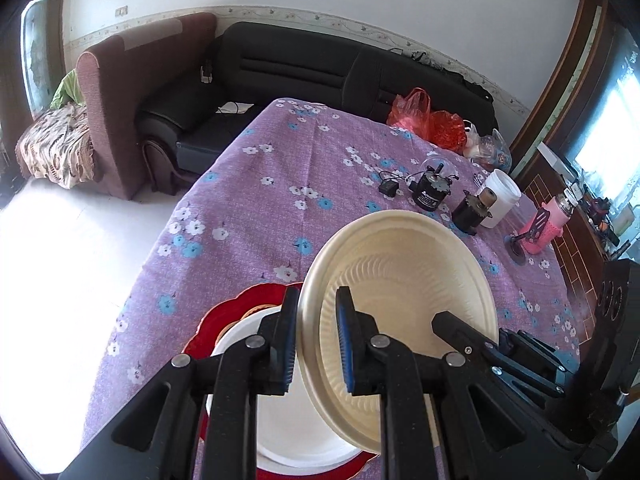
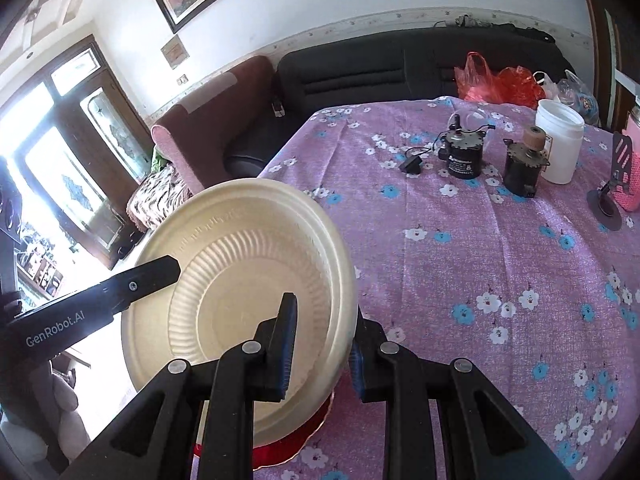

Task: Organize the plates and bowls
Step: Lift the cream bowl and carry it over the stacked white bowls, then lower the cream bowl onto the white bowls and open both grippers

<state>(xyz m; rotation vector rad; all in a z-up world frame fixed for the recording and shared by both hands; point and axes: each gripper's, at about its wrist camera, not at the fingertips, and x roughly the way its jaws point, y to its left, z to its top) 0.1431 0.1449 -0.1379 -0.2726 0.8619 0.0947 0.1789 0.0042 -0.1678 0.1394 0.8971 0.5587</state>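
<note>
Cream paper bowl (image 1: pixel 400 300) feels light and bendy, so we pinch its rim: left gripper (image 1: pixel 318 344) and right gripper (image 2: pixel 320 354) both clamped on it, low middle, above the red plate (image 1: pixel 224 316).

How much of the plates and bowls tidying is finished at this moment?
Done: a white plate already lies on the red plate at the near table edge. In hand: both tools, left tool and right tool, clamp opposite rims of the cream paper bowl, held tilted above that stack. Left: setting the bowl down. No other dishes show on the purple tablecloth.
</note>
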